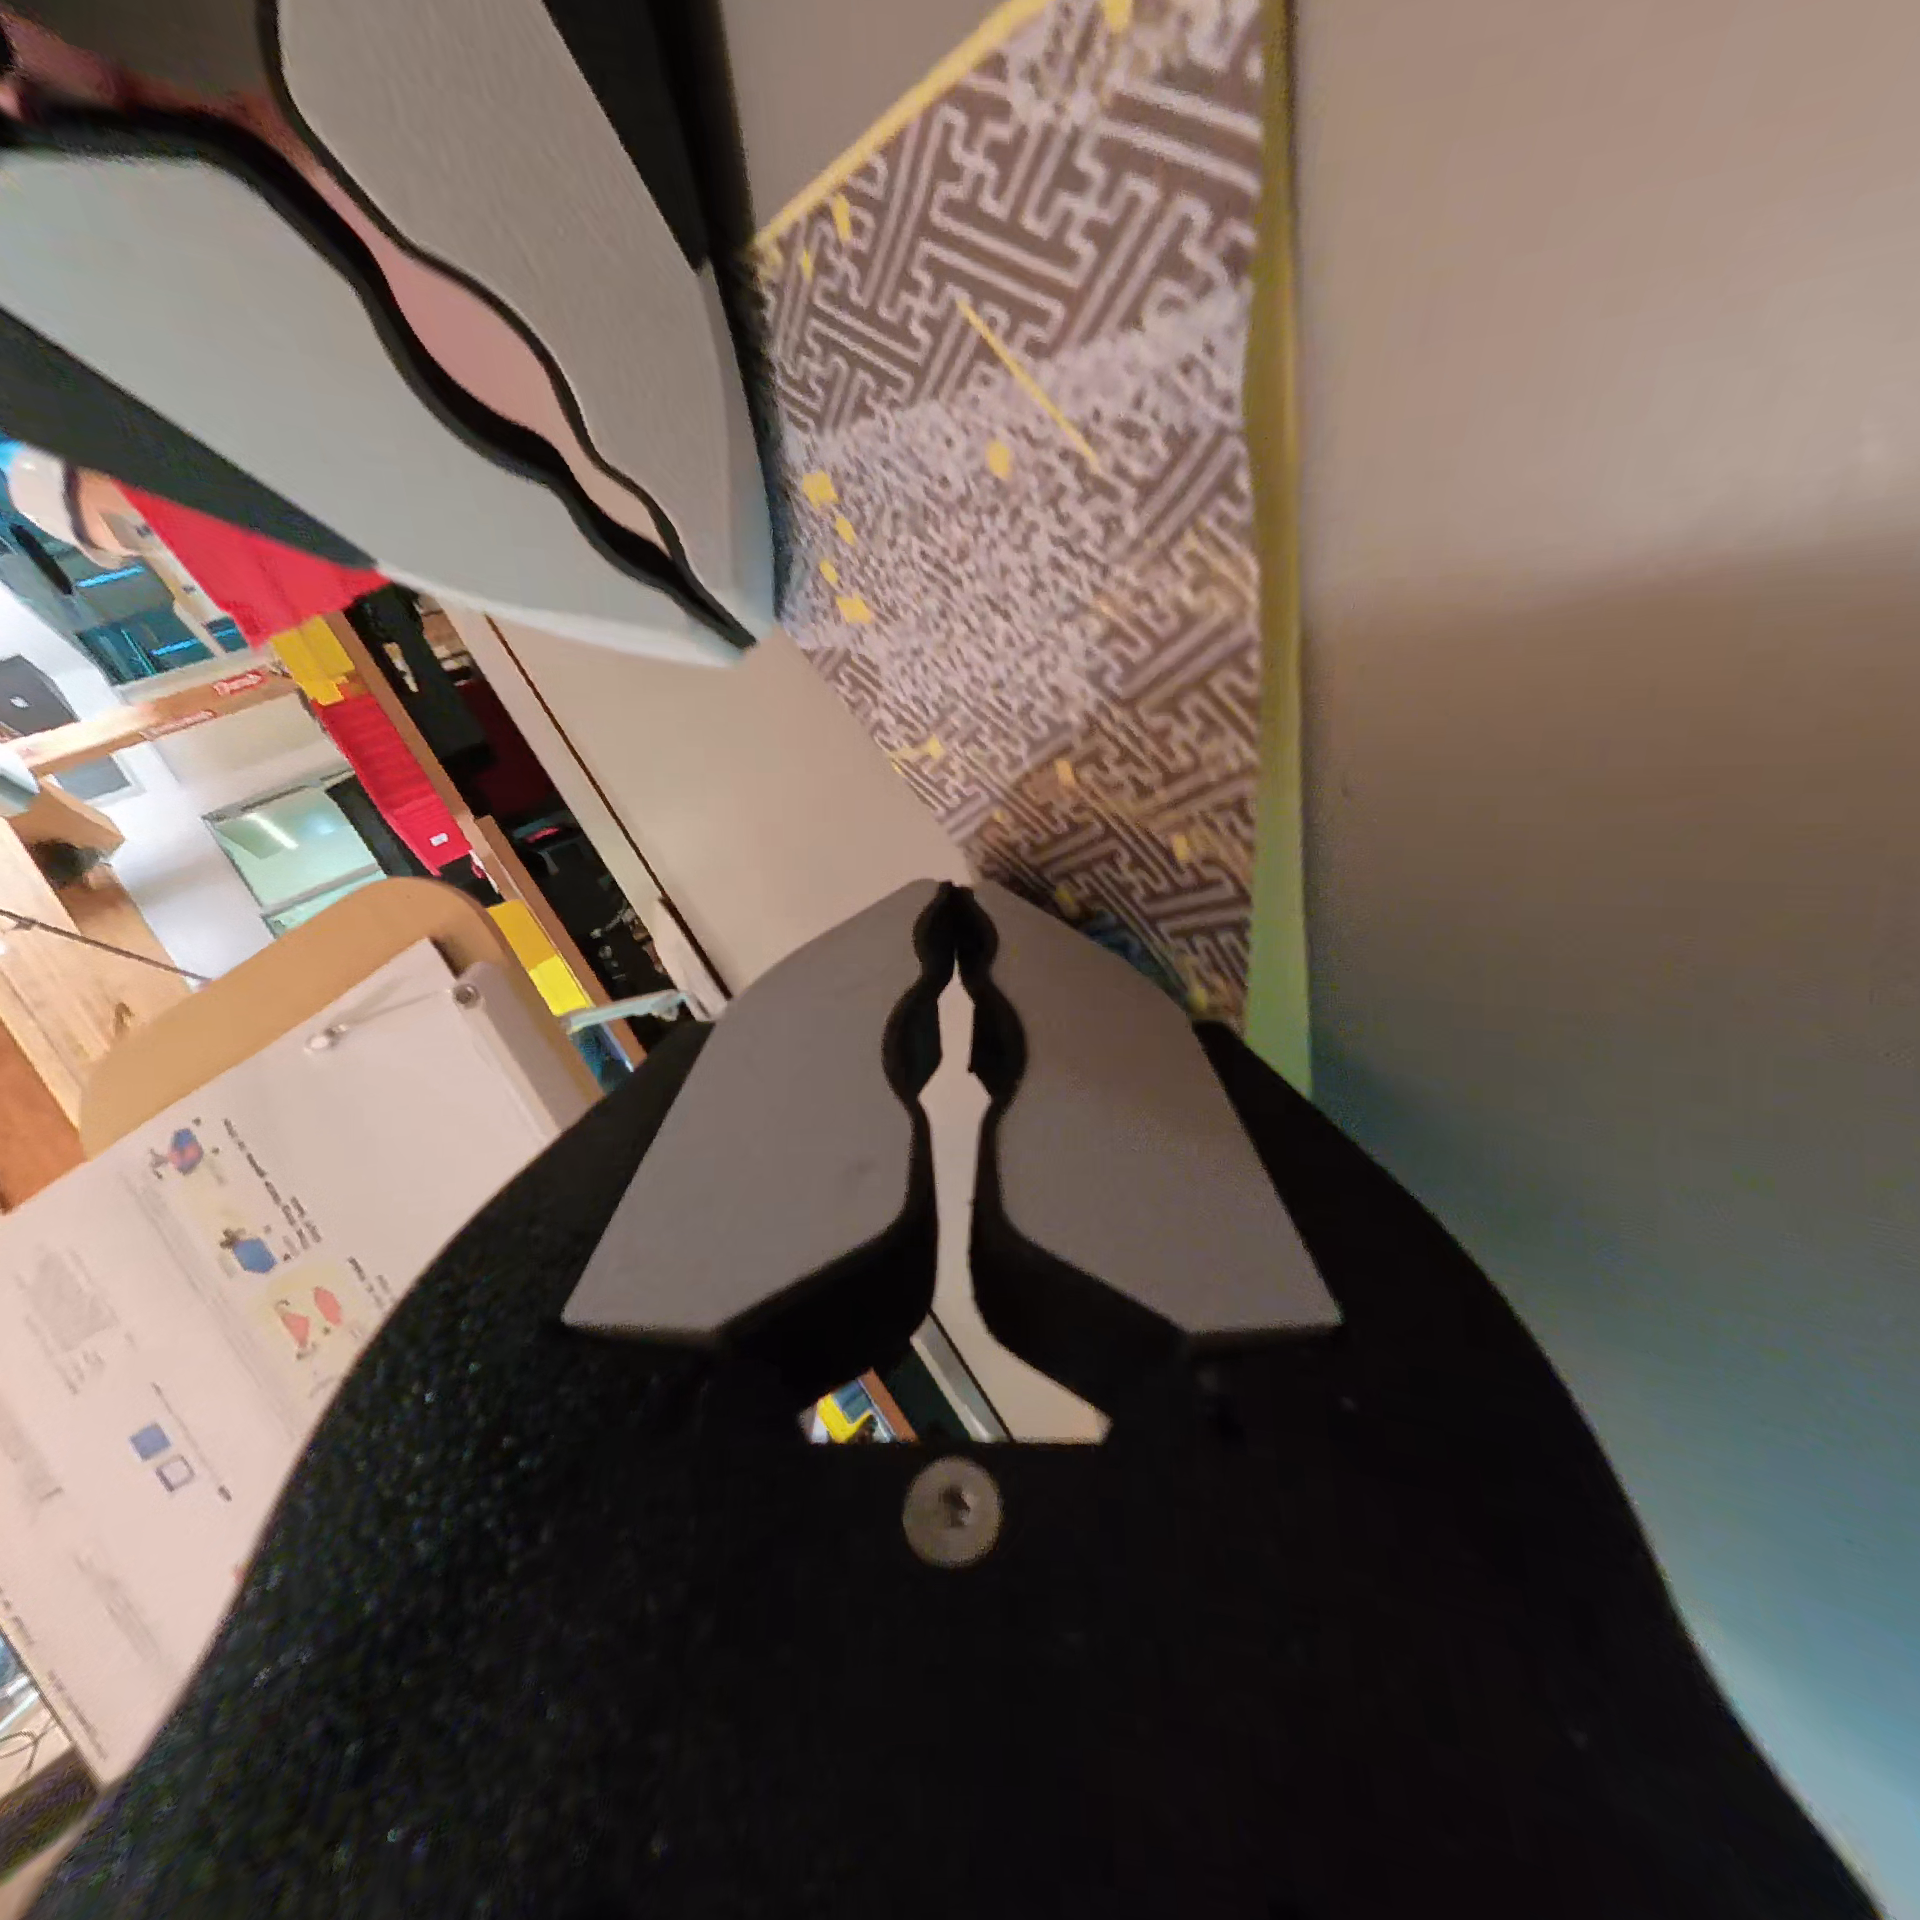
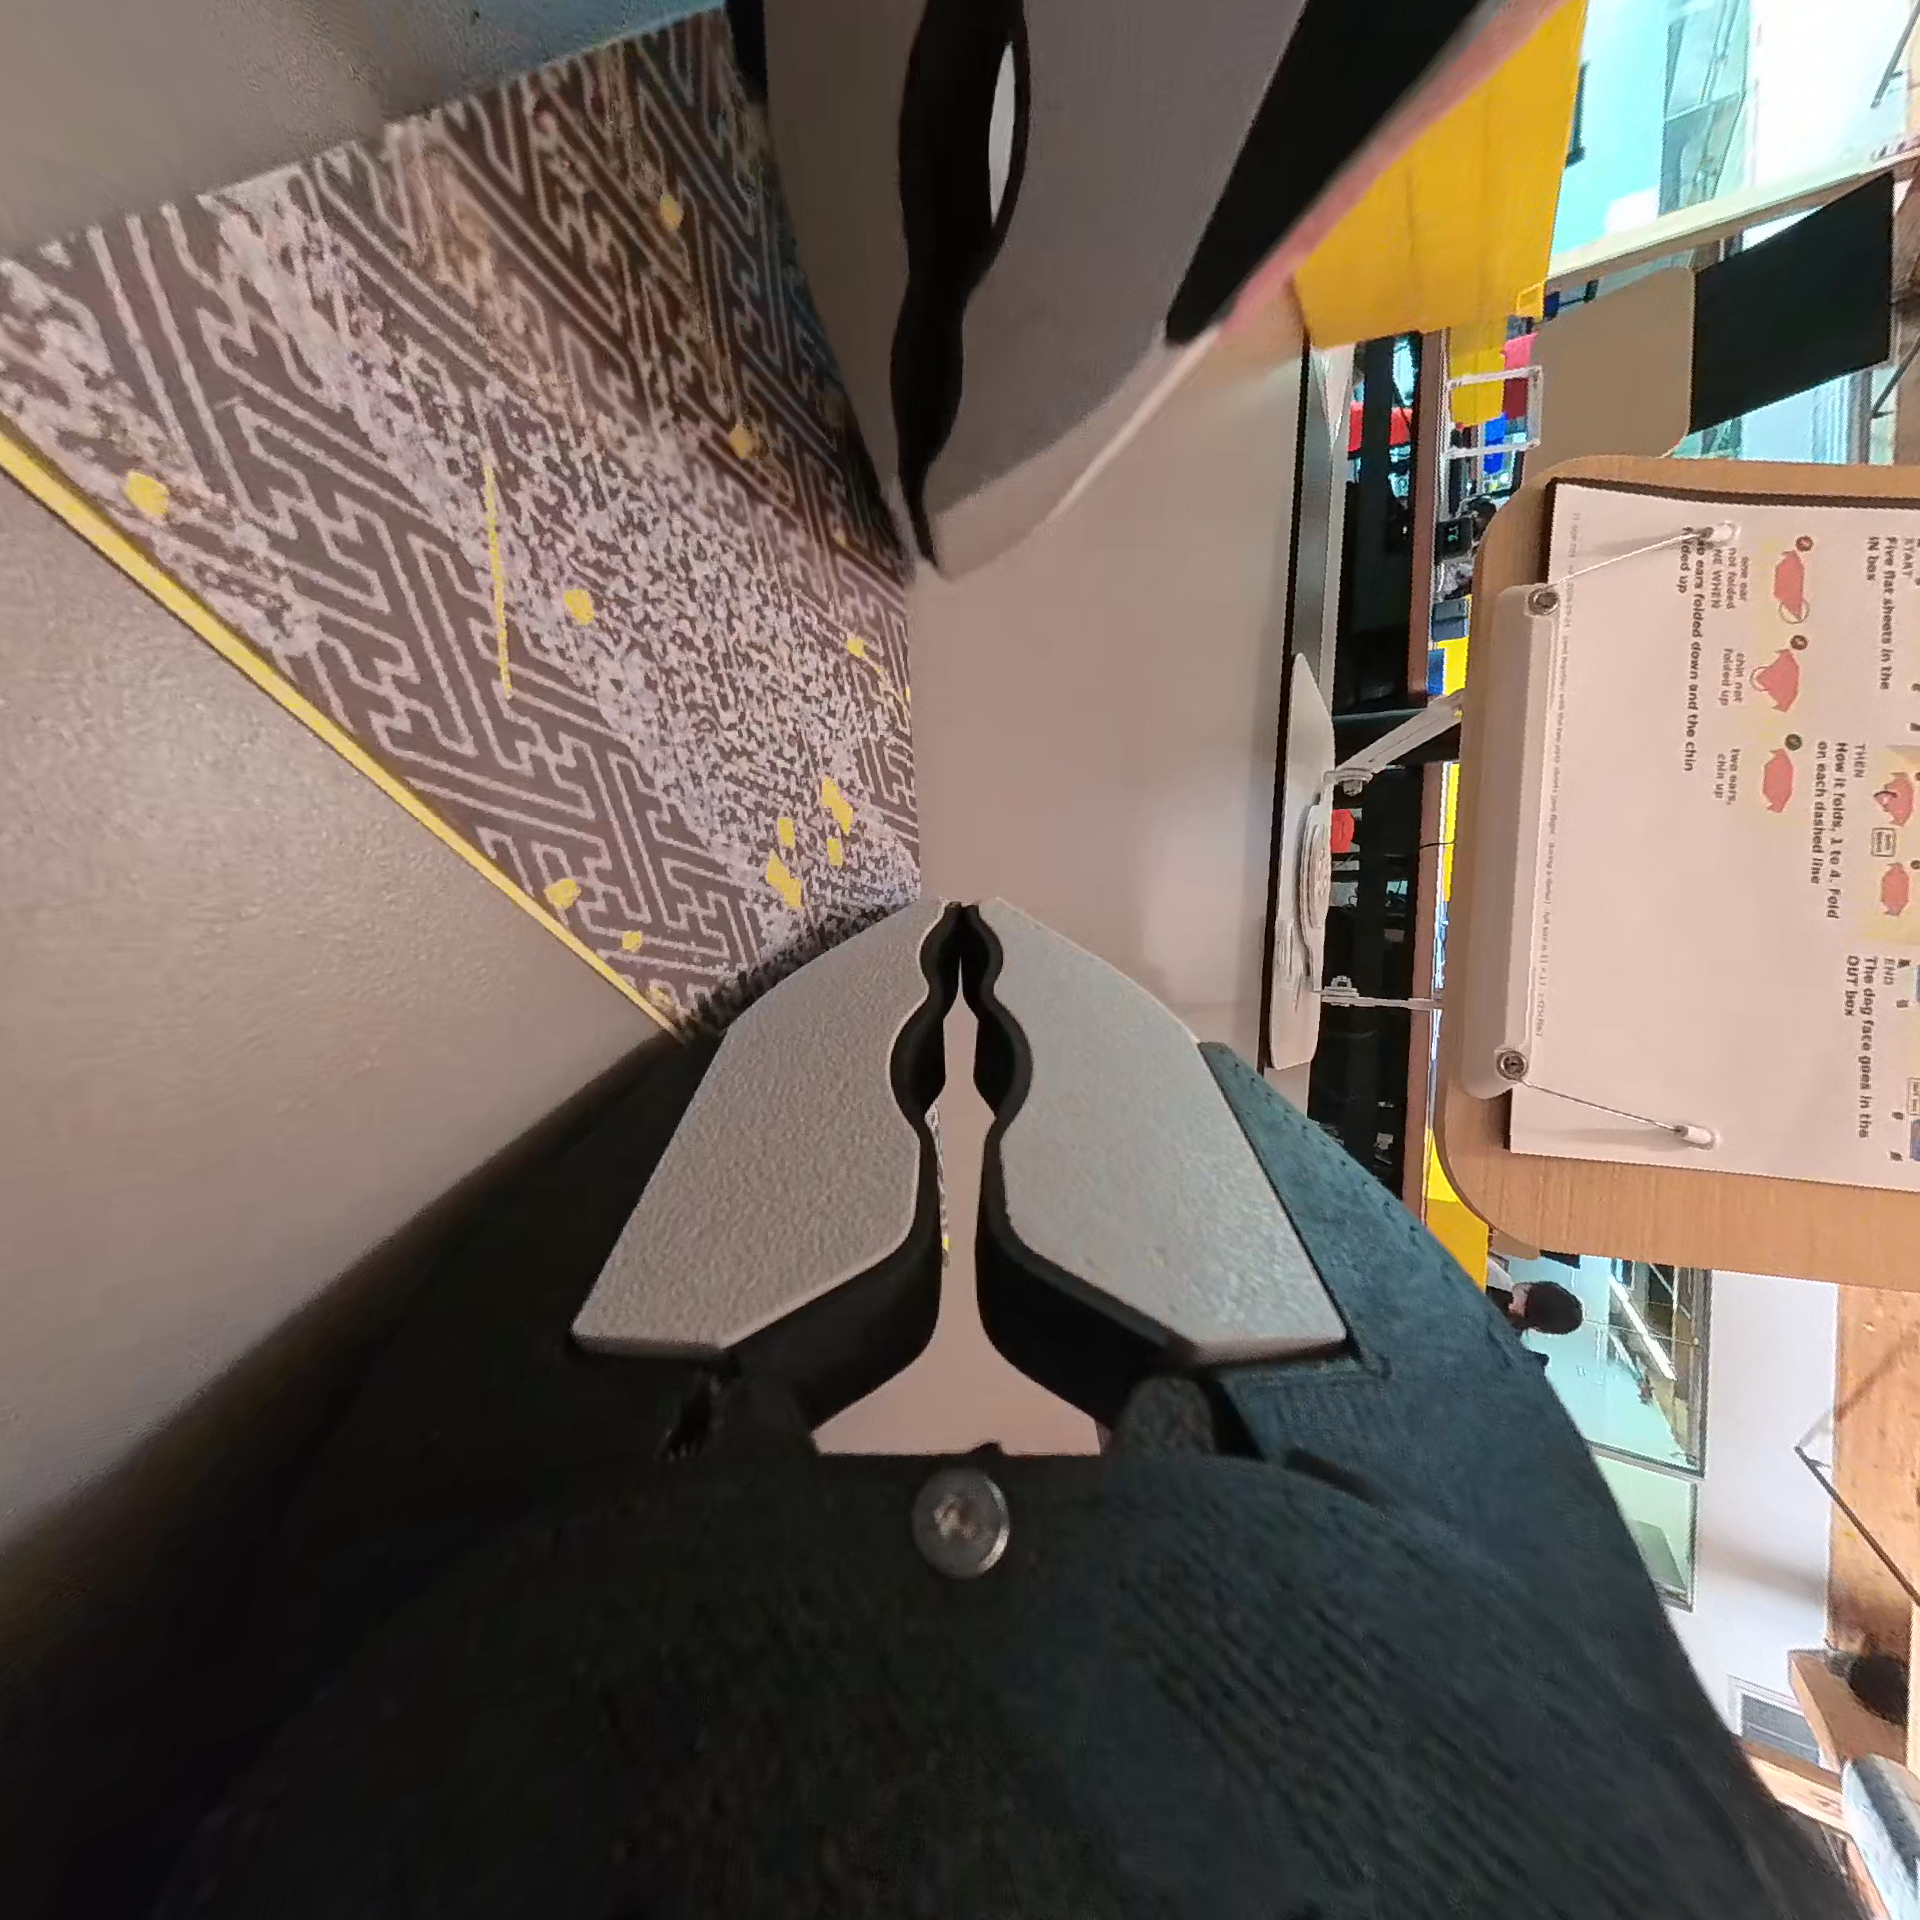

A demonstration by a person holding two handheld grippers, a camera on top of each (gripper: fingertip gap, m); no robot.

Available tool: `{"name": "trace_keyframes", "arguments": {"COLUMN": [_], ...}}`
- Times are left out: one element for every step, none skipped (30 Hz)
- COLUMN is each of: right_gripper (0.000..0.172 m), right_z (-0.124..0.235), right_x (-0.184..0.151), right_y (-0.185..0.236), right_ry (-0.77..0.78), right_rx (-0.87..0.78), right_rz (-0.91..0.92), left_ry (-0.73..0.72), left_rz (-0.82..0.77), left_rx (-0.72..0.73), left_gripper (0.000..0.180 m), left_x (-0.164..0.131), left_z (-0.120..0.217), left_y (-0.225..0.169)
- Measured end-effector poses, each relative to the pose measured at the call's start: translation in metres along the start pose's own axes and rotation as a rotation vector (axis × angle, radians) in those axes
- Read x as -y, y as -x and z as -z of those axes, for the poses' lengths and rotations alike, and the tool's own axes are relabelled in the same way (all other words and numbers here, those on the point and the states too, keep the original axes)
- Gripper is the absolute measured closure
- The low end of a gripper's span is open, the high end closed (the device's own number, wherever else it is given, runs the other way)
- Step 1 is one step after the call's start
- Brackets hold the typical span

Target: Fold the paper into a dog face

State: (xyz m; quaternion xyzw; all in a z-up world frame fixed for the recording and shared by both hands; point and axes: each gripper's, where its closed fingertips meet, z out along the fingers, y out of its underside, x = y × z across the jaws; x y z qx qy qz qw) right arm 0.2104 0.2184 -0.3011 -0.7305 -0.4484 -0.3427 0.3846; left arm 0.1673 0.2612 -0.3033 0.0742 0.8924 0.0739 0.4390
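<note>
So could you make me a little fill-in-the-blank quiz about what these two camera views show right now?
1. The patterned paper has a thin ____ border along its edge.
2. The fingertips of the right gripper are ____ together.
3. The paper lies on a plain grey ____.
4. In the right wrist view, the instruction sheet is fastened to a ____ board.

Missing words: yellow; closed; table; wooden

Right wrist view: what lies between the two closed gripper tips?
Between right gripper and left gripper: only the patterned paper's straight edge and bare table beside it, seen in the right wrist view.
</note>
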Motion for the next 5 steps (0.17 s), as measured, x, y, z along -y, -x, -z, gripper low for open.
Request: {"name": "trace_keyframes", "arguments": {"right_gripper": [0.172,0.172,0.172,0.171,0.172], "right_z": [0.0001,0.0002,0.0002,0.0001,-0.0001], "right_x": [0.0000,-0.0001,-0.0001,-0.0001,-0.0002], "right_y": [-0.0001,-0.0002,-0.0004,-0.0007,-0.0009], "right_ry": [0.000,0.000,0.000,0.001,0.001], "right_rx": [-0.001,-0.002,-0.002,-0.002,-0.001], "right_rz": [0.001,0.000,0.000,0.000,-0.001], "left_ry": [0.005,0.010,0.016,0.023,0.029], "left_rz": [0.008,0.014,0.019,0.024,0.033], "left_rx": [-0.002,0.001,0.006,0.013,0.021], "left_gripper": [0.180,0.180,0.180,0.180,0.180], "left_x": [-0.0031,-0.0059,-0.0085,-0.0107,-0.0129], "left_z": [0.0023,0.0045,0.0067,0.0088,0.0107], "left_y": [-0.0025,-0.0049,-0.0072,-0.0092,-0.0111]}}
